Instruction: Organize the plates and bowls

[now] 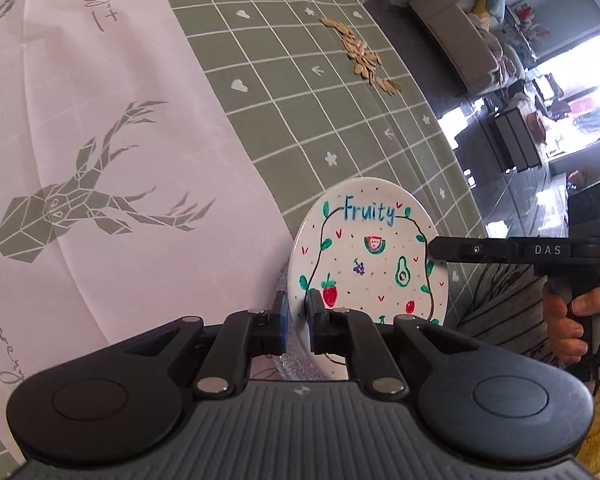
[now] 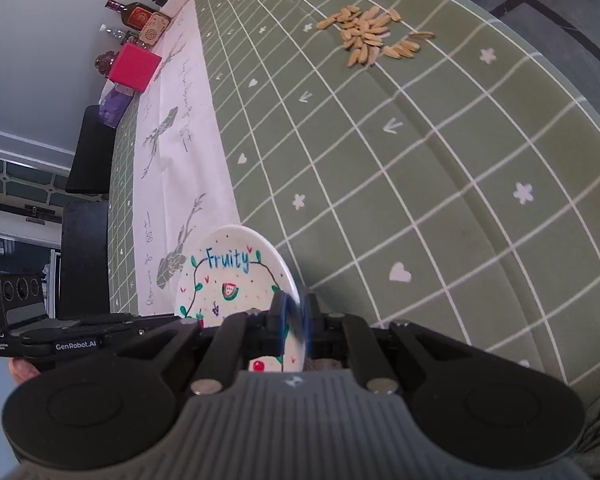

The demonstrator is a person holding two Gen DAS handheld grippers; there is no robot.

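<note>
A small white plate (image 1: 370, 264) painted with fruit and the word "Fruity" is held in the air above the green checked tablecloth. My left gripper (image 1: 298, 322) is shut on its left rim, with one finger on each face. My right gripper (image 2: 294, 322) is shut on the opposite rim of the same plate (image 2: 228, 276). In the left wrist view the right gripper (image 1: 434, 246) reaches in from the right and pinches the plate's edge. No bowl is in view.
A pile of seeds (image 1: 364, 56) lies on the green cloth (image 2: 420, 184) further out. A white runner with deer prints (image 1: 80, 140) covers the left. Bottles and a red box (image 2: 134, 66) stand at the far end. Dark chairs (image 2: 84, 240) stand beside the table.
</note>
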